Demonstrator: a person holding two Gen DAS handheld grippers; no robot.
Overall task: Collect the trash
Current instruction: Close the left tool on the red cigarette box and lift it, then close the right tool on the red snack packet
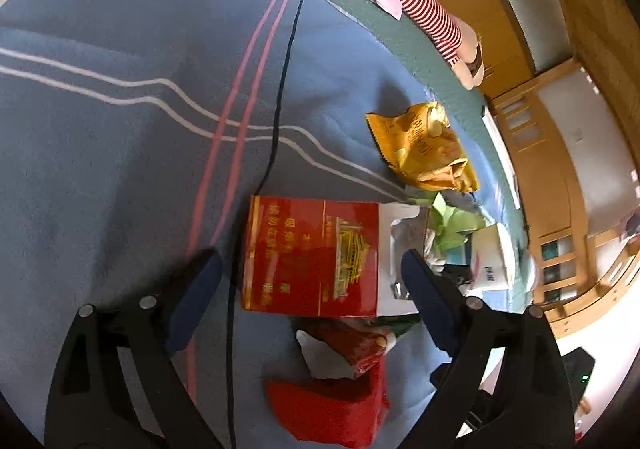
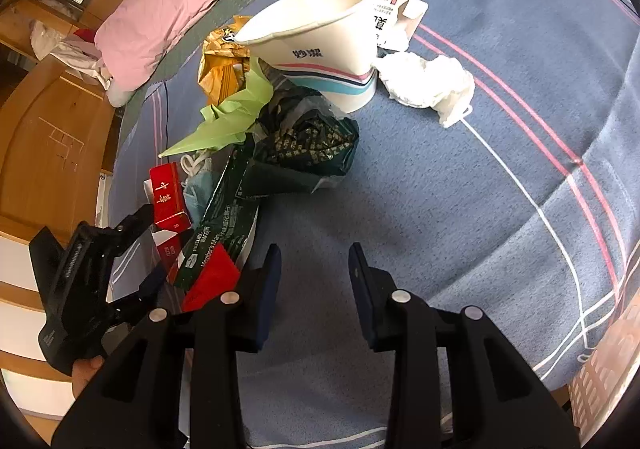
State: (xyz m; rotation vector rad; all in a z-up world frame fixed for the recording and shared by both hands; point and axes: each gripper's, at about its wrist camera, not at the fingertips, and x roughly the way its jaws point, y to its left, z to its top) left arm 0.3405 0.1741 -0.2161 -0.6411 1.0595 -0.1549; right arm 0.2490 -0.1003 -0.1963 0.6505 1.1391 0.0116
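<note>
here the left hand-held gripper (image 1: 312,285) stands wide apart around the red carton (image 1: 312,257) on the blue bed blanket (image 1: 120,129), pads not touching it; the right hand-held gripper (image 2: 314,269) is part-open over bare blanket, empty; the trash pile (image 2: 288,121) lies toward the pink pillow (image 2: 160,9).

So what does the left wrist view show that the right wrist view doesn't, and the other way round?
Left wrist only: the left gripper open, its fingers either side of the red carton, and a black cable across the blanket.
Right wrist only: the right gripper with nothing between its fingers, a crumpled white tissue and a dark green wafer wrapper.
Both: the striped blue blanket, the yellow snack bag, the green paper, the white paper cup and the pink pillow.
</note>
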